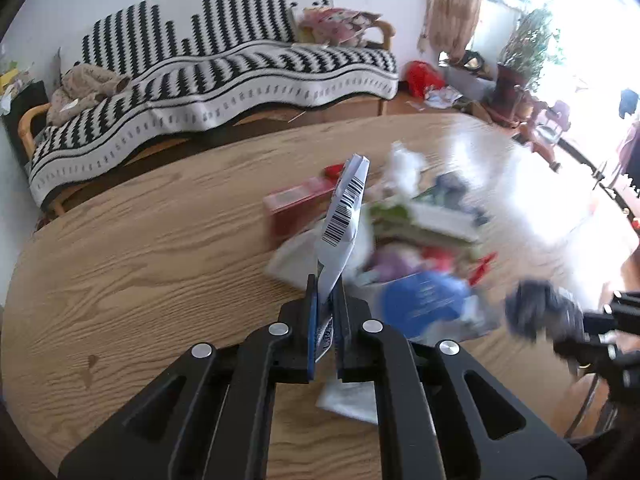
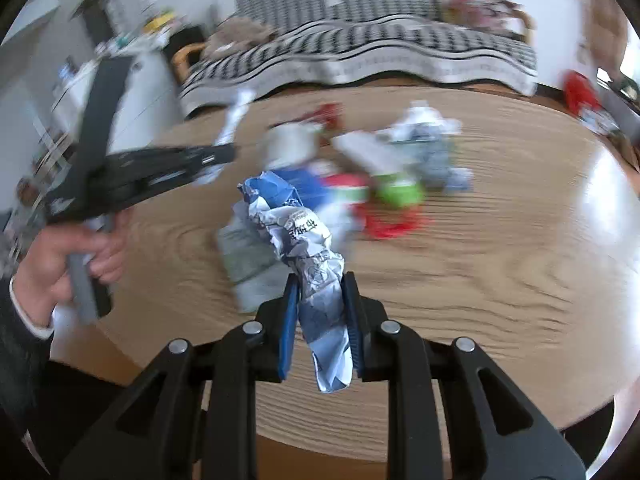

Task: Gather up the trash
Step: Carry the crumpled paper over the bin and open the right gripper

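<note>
Two grippers are each carrying one piece of trash above the table. Left gripper [image 1: 325, 300]: its blue-padded jaws are standing almost fully together, pinching the lower end of a flat white paper packet with a printed barcode [image 1: 345, 216]. The packet is sticking up and forward out of the jaws, its loose tail hanging below them. Judgement: a thin sheet needs a near-complete closure, which accounts for the narrow gap.

Right gripper [image 2: 320, 300]: its jaws are standing partly apart, pressing on both sides of a crumpled blue-and-white printed wrapper [image 2: 304, 240]. The wad is bulging up ahead of the pads and trailing down behind them. Judgement: the crumpled bulk is keeping the jaws from closing further. In the right wrist view a person's hand [image 2: 68, 256] is gripping the handle of the left gripper, off to the left.

Beyond both tools, the remaining pile of mixed litter [image 2: 372, 176] is lying near the middle of the oval wood-grain table [image 1: 140, 248]: a red flat box [image 1: 298, 204], white crumpled paper [image 1: 404, 168], a green piece, and a blue round-printed wrapper [image 1: 426, 304], all blurred. Behind the table a sofa with a black-and-white zigzag throw [image 1: 224, 68] is standing against the wall.

Judgement: both pieces are lifted clear of the pile; no bin is showing in either view, so the drop-off point cannot be told.
</note>
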Action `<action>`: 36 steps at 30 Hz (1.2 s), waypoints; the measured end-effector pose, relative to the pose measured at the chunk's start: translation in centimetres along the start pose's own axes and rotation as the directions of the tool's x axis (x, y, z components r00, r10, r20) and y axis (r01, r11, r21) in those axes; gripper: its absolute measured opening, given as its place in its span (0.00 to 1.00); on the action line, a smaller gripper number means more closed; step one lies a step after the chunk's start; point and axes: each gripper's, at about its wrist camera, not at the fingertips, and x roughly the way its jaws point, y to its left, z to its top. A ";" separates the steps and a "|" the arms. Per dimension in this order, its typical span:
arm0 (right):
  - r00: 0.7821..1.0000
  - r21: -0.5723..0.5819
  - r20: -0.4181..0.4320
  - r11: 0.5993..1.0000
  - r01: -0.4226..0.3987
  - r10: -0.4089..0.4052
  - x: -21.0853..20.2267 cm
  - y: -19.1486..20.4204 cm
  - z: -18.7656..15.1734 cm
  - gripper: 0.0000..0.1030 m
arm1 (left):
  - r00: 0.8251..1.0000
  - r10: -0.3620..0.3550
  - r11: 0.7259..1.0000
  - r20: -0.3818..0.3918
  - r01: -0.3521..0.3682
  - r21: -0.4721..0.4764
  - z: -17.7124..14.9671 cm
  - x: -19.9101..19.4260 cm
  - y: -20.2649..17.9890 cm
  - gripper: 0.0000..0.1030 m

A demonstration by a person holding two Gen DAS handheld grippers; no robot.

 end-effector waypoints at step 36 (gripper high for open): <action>0.879 0.696 -0.228 0.561 0.448 -0.419 -17.4 -37.0 -22.4 0.22 | 0.859 -0.452 0.786 -0.240 0.511 0.347 -7.3 3.1 -43.2 0.05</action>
